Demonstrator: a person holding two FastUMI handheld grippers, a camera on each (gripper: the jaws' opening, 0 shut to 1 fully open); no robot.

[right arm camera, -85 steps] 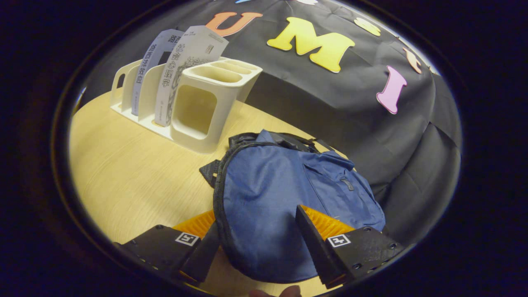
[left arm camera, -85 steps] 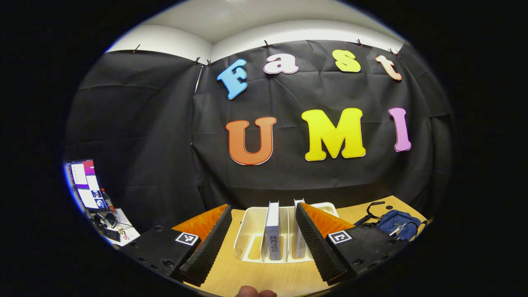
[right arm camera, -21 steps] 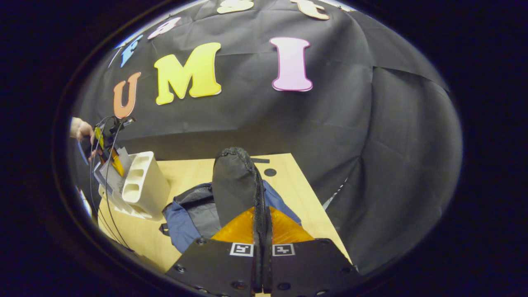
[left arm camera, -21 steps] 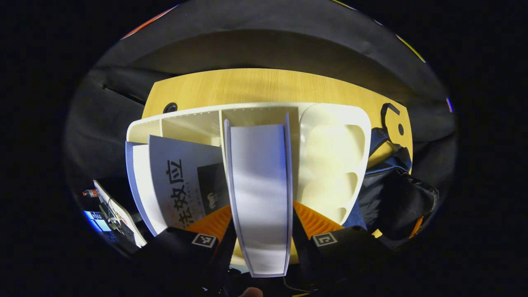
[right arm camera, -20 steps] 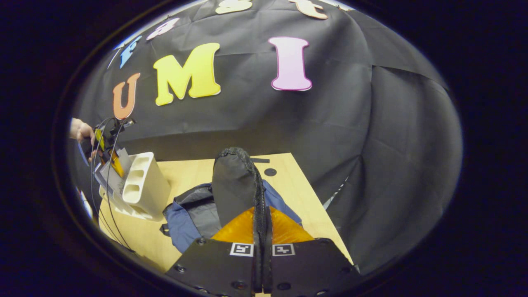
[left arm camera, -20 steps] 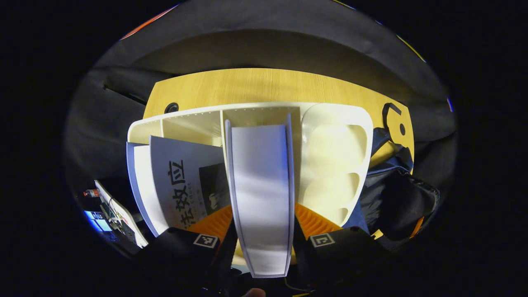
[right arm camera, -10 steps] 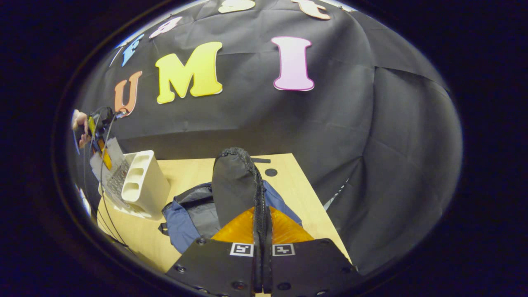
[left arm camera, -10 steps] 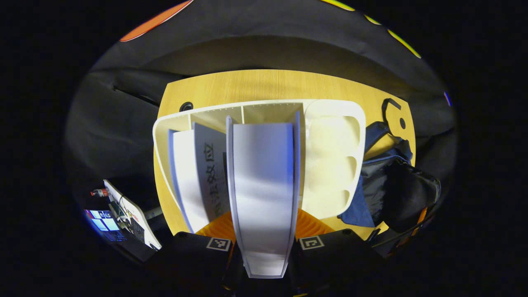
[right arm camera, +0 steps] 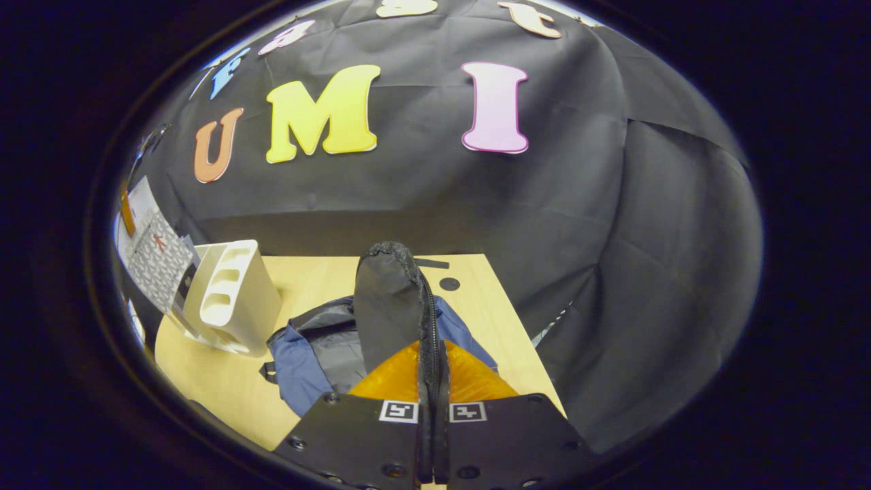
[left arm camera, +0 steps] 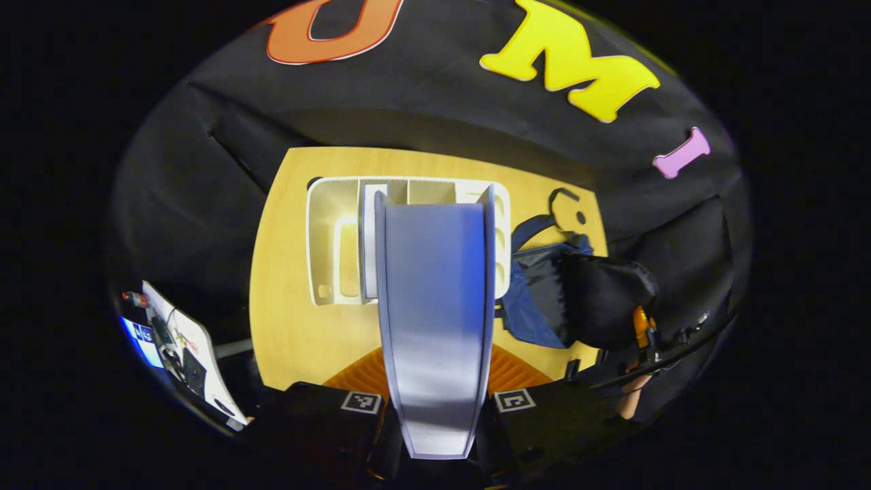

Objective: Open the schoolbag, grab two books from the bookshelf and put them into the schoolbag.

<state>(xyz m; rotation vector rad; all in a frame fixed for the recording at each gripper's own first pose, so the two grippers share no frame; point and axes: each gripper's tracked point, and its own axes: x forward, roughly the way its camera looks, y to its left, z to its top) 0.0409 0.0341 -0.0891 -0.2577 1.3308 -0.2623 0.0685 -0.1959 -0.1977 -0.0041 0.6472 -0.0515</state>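
While your right claw [right arm camera: 433, 381] pinches the schoolbag [right arm camera: 313, 354] flap upright to keep its mouth open, your left claw [left arm camera: 435, 408] clamps a book [left arm camera: 435, 299] above the bookshelf [left arm camera: 326, 238], ready for loading.

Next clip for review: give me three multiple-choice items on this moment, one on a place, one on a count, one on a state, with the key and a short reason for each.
1. Where is the white-paged book held by the left gripper?
A. Raised above the cream plastic bookshelf
B. Inside the bag
C. Flat on the table

2. How many books stand in the bookshelf?
A. None
B. One
C. Three

3. What state is the blue fabric schoolbag in?
A. Zipped shut
B. Open, its flap lifted by the right gripper
C. Hanging on the wall

Key: 1 A, the left gripper view shows the shelf far below the book; 2 B, a single book stands in a slot; 3 B, the right gripper's fingers pinch the zipper edge, with the grey lining exposed.
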